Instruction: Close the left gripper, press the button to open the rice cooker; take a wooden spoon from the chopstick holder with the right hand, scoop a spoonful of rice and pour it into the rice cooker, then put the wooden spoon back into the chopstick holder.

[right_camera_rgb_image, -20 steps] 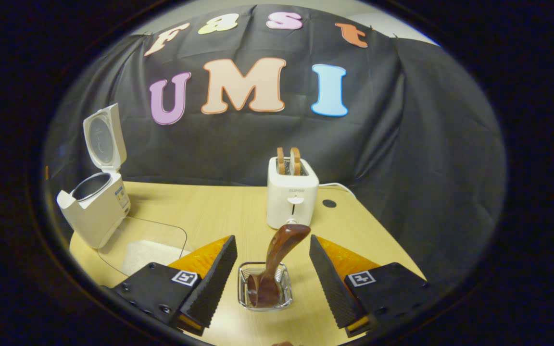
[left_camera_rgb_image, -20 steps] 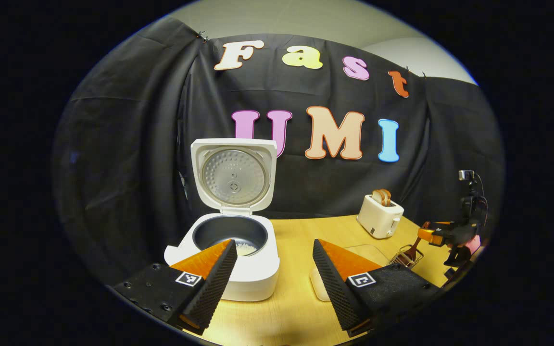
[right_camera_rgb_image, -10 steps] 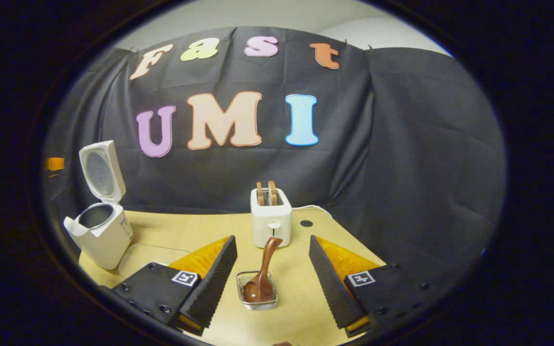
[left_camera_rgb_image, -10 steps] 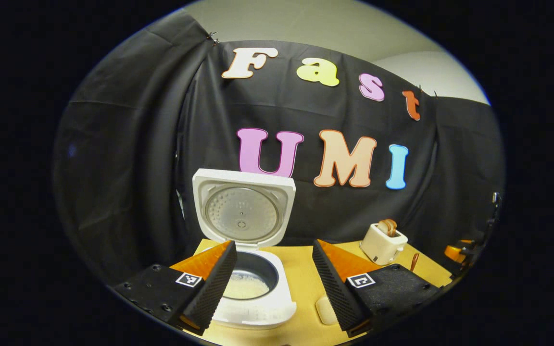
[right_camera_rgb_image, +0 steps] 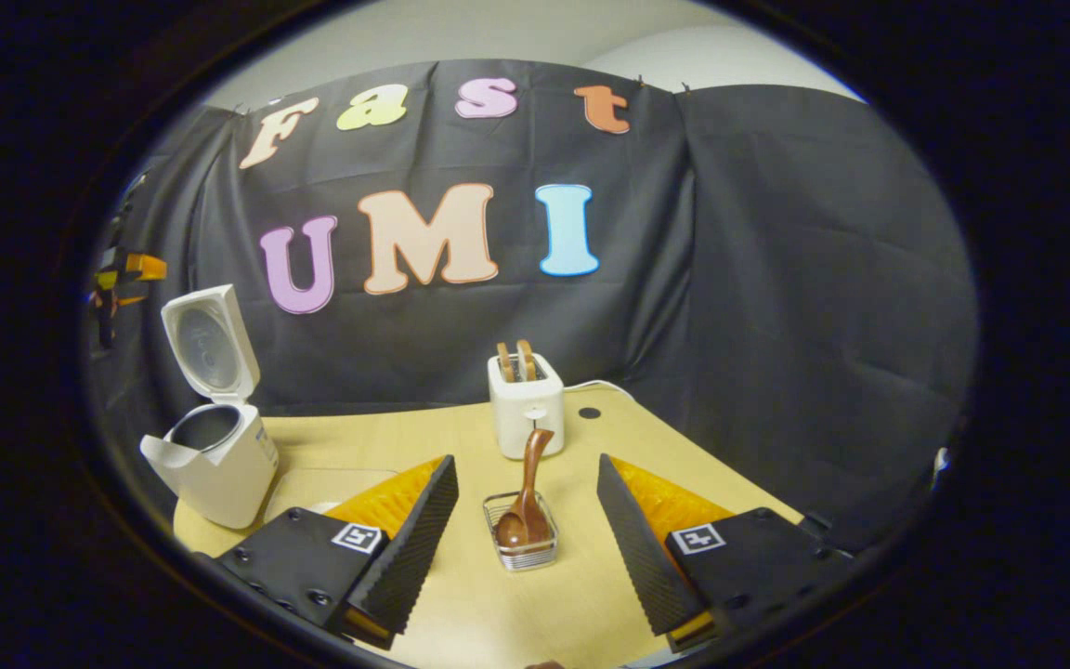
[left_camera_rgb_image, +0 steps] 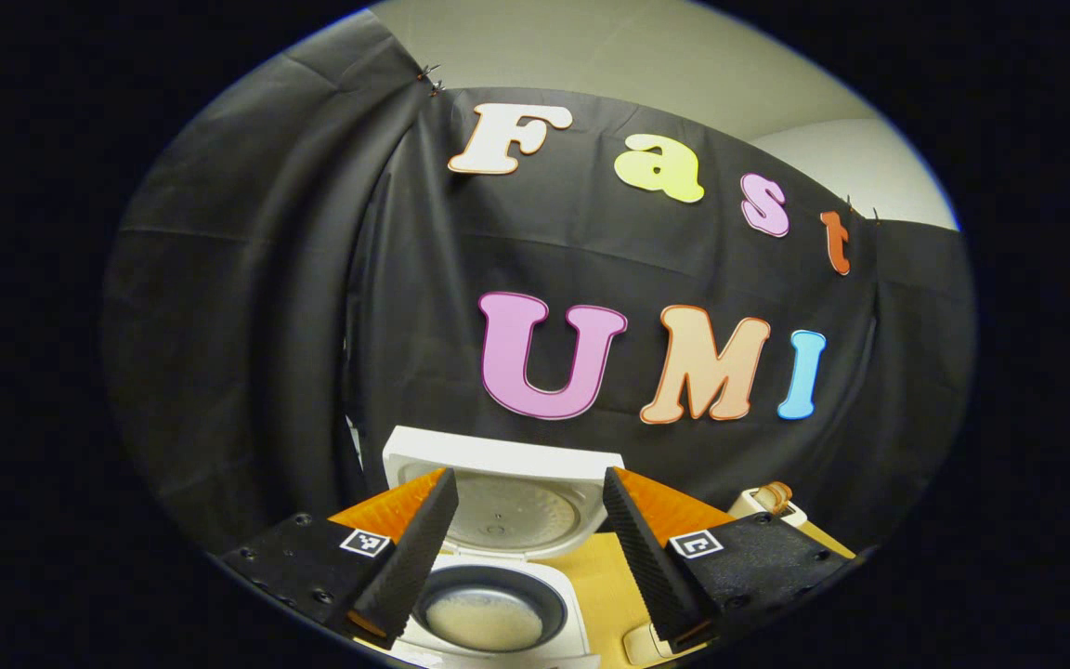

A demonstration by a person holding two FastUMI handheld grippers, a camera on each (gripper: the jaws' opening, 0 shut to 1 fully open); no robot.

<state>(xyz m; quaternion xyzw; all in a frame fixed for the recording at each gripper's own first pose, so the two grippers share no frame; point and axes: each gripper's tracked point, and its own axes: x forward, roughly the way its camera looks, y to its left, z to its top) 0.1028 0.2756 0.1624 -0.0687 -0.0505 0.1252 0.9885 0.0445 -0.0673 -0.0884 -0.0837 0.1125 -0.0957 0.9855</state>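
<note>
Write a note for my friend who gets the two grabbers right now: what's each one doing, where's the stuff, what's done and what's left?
Left gripper: open, holding nothing, above the rice cooker.
Right gripper: open, holding nothing, facing the chopstick holder from a short way off.
Rice cooker: lid stands open; white rice sits in the inner pot.
Wooden spoon: standing in the chopstick holder, handle up, in front of the toaster.
Done: the lid is open, rice is in the pot and the spoon is in the holder.
Left: nothing that I can see; both grippers can be set down.
</note>
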